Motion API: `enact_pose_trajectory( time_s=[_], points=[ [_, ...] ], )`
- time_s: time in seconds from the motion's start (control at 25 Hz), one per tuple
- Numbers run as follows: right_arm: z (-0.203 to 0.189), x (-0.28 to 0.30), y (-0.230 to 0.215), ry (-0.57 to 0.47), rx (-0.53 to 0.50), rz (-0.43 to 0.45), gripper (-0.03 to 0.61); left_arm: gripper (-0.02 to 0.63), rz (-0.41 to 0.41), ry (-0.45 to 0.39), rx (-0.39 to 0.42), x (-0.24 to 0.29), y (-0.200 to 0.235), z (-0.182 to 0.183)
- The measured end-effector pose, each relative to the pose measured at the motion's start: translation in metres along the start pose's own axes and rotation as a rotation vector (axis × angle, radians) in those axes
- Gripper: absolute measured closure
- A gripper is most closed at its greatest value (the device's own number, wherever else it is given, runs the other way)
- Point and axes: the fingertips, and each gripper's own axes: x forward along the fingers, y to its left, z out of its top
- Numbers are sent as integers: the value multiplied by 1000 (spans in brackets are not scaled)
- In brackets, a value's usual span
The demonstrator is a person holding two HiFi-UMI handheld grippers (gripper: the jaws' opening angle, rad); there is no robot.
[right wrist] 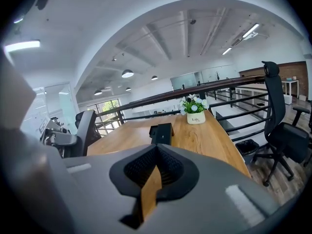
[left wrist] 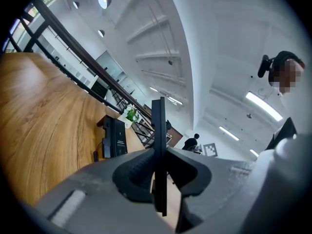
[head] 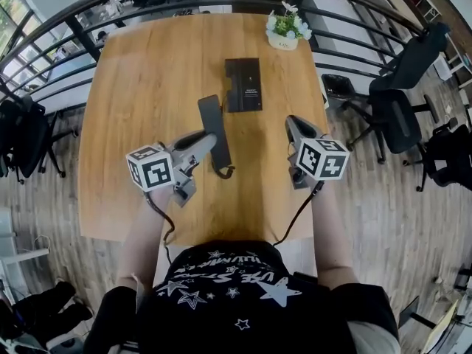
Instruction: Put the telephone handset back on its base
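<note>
The black telephone handset point(head: 214, 127) is lifted over the middle of the wooden table point(head: 147, 87), its cord point(head: 223, 172) hanging from the near end. My left gripper point(head: 204, 144) is shut on it. In the left gripper view the handset point(left wrist: 159, 130) stands edge-on, pinched between both pads. The flat black telephone base point(head: 243, 85) lies further back on the table, also visible as the base point(left wrist: 116, 138) and the base point(right wrist: 162, 132). My right gripper point(head: 295, 127) hovers to the right of the handset, its jaws shut with nothing between them point(right wrist: 156, 152).
A small white pot of flowers point(head: 286, 29) stands at the table's far right corner. A dark railing point(head: 88, 6) runs behind the table. Black office chairs point(head: 402, 87) stand on the wooden floor to the right, and another chair point(head: 22, 135) to the left.
</note>
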Motion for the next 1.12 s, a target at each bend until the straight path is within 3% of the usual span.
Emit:
enact_pose_trajectory(
  time_s=[1.12],
  points=[
    [-13,116,-78,120,91,21,577,537,-9,112,-23,123,125,45]
  ],
)
